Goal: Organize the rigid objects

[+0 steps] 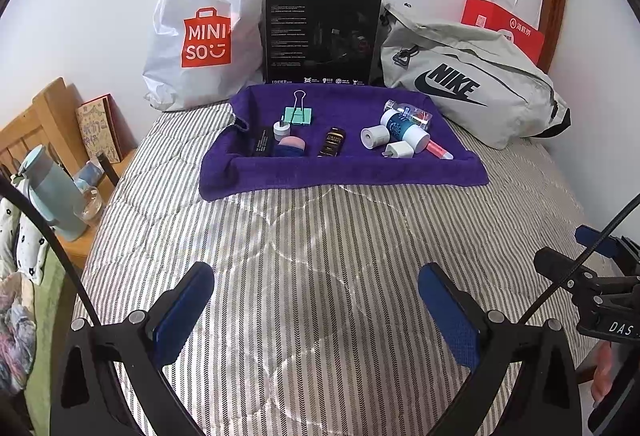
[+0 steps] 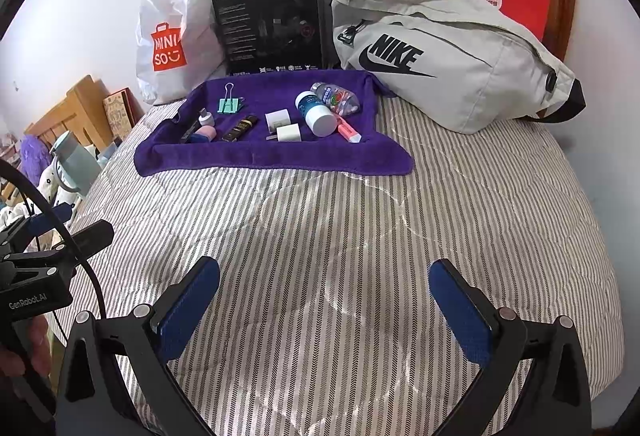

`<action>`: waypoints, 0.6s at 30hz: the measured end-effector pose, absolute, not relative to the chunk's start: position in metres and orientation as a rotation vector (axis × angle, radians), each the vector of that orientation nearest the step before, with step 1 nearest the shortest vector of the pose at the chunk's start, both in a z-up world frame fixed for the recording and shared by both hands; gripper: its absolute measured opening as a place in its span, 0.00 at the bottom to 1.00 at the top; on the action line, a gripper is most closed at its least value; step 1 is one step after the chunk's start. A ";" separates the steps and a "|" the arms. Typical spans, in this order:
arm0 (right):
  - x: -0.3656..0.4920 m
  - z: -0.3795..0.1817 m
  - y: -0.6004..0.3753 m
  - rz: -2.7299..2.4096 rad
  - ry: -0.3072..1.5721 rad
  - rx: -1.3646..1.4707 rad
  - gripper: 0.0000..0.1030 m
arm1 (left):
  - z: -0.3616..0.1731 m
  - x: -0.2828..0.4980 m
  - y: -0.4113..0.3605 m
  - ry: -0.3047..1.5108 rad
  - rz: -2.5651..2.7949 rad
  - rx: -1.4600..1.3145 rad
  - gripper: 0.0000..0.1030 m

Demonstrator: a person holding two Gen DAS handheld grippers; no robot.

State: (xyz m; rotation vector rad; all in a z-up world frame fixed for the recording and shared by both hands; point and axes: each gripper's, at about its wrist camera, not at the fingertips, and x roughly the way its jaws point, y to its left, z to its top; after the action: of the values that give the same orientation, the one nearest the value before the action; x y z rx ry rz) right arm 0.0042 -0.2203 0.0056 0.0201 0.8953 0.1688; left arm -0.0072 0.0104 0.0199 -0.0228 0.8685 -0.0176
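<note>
A purple towel (image 1: 340, 172) (image 2: 280, 160) lies on the striped bed and holds several small items: a green binder clip (image 1: 298, 114) (image 2: 229, 104), a dark brown tube (image 1: 333, 142) (image 2: 239, 128), white chargers (image 1: 399, 149) (image 2: 289, 133), a white-capped bottle (image 1: 404, 130) (image 2: 316, 112), a clear bottle (image 2: 336, 98) and a pink highlighter (image 1: 438, 150) (image 2: 347, 130). My left gripper (image 1: 316, 284) is open and empty over the bedspread, well short of the towel. My right gripper (image 2: 324, 280) is likewise open and empty.
Against the wall stand a white Miniso bag (image 1: 204, 32), a black box (image 1: 322, 32), a grey Nike bag (image 1: 468, 76) and a red paper bag (image 1: 504, 24). A wooden nightstand with a blue bottle (image 1: 56, 192) is at left.
</note>
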 end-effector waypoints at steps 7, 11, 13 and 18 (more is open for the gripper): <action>0.005 0.008 -0.222 0.170 0.892 0.023 1.00 | 0.020 -0.007 0.012 0.867 -0.025 -0.024 1.00; 0.006 0.008 -0.223 0.173 0.890 0.027 1.00 | 0.021 -0.006 0.012 0.867 -0.023 -0.024 1.00; 0.006 0.008 -0.223 0.172 0.889 0.024 1.00 | 0.021 -0.006 0.012 0.867 -0.020 -0.024 1.00; 0.006 0.007 -0.223 0.175 0.892 0.026 1.00 | 0.020 -0.007 0.012 0.862 -0.027 -0.017 1.00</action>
State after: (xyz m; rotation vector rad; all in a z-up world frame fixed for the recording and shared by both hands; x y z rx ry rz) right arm 0.0063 -0.2228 0.0070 0.0261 0.8924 0.1747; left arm -0.0068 0.0121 0.0204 -0.0173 0.8624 -0.0273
